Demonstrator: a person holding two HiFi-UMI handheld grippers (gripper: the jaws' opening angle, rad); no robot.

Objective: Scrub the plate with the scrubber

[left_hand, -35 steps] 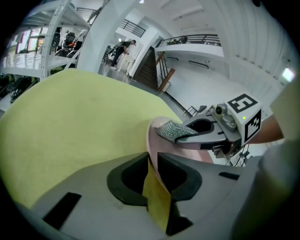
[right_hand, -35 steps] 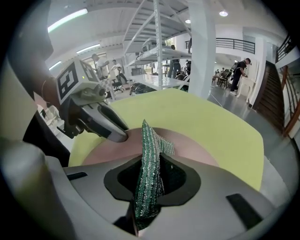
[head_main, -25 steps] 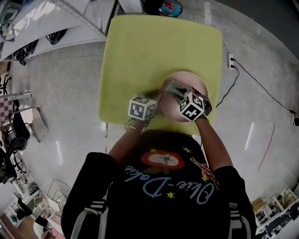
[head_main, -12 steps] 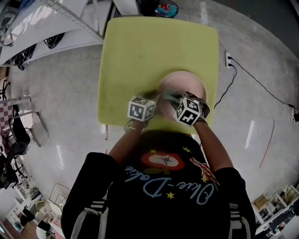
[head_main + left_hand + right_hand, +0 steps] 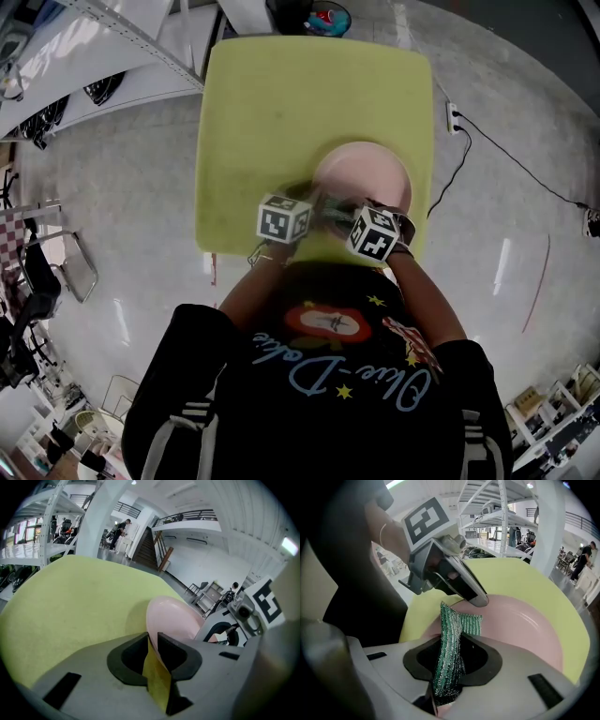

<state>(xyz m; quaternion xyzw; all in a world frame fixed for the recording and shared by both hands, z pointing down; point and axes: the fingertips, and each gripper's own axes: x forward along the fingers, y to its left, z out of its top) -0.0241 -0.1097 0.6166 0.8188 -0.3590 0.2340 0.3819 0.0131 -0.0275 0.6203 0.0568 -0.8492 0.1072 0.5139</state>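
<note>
1. A pink plate is seen on a yellow-green table, towards the table's near right corner, just in front of the person.
2. The left gripper is closed on the plate's near-left rim, with the thin pink edge pinched between its jaws. The right gripper is clamped on a green scrubber, whose free end is laid against the inside of the plate close to that same rim.
3. A knock between the two grippers is judged the nearest risk. The scrubber's tip is held just beside the left gripper's fingers, so a stroke swept towards them could jar the hold on the rim.
4. The plate could be twisted out of the left jaws, since only a narrow strip of smooth rim is held. Hard downward pressure on the far side would lever against that hold (whether the rim is lifted off the table cannot be told).
5. The scrubber could be folded over or dragged out of the right jaws. It is soft and much of it sticks out past them, so little real scrubbing force may be passed on.
6. If freed, the plate could be pushed towards the nearby table edge.
</note>
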